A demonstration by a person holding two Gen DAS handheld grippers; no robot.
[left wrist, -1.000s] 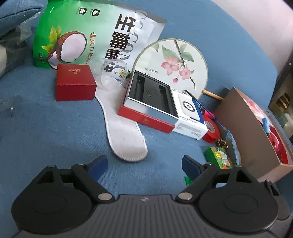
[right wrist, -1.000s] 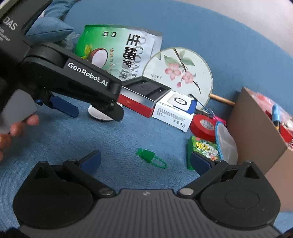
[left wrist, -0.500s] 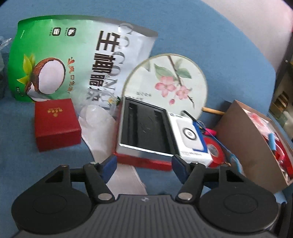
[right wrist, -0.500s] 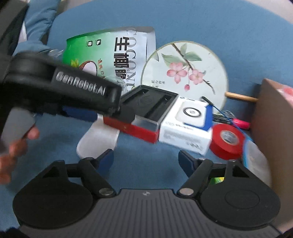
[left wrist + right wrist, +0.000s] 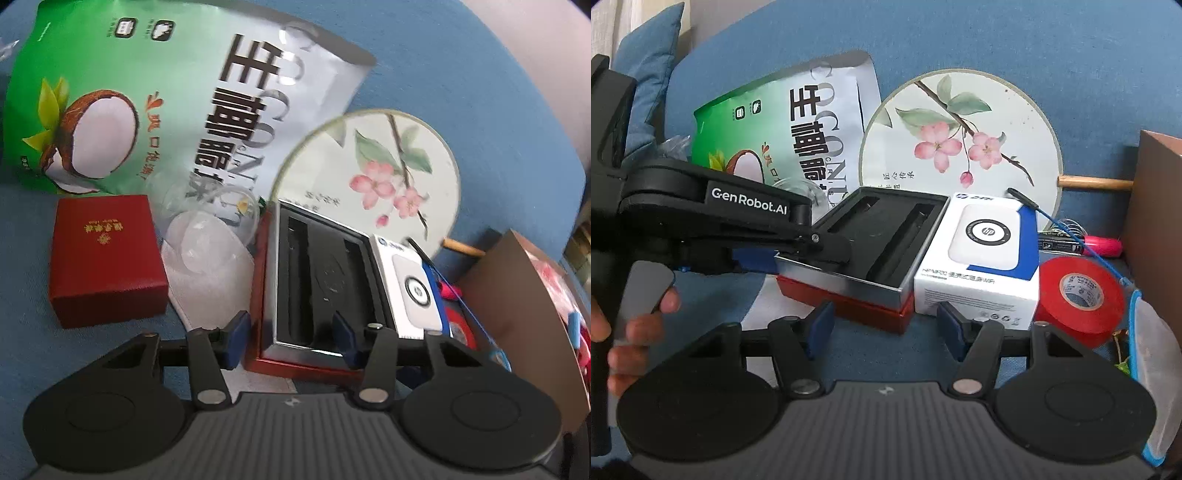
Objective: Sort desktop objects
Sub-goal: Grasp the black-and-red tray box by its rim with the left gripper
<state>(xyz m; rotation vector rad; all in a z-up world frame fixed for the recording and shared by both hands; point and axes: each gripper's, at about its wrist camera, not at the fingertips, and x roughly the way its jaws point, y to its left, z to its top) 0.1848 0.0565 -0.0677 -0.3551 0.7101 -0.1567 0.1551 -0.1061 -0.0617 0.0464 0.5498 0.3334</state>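
The left gripper [image 5: 290, 341] has its jaws about half apart and closing, the near end of the open tray box [image 5: 321, 284] between its blue pads; whether the pads yet press on the box cannot be told; the box, black-lined with a red base, lies straight ahead of this tool, with a small red case [image 5: 105, 258] off to its left and a white insole [image 5: 210, 273] between the two; beyond them lies a green coconut snack bag [image 5: 147, 96] and a round flowered fan [image 5: 373, 177]. The right gripper [image 5: 886, 328] is likewise half apart and closing, holding nothing; the red corner of the same box sits just ahead between its fingers, untouched; a white HP carton [image 5: 982, 254] lies ahead to the right, touching the box; a red tape roll [image 5: 1078, 299] is further right, beside a brown cardboard box [image 5: 1156, 221]; a hand [image 5: 631, 328] at the left edge grips the other tool's handle.
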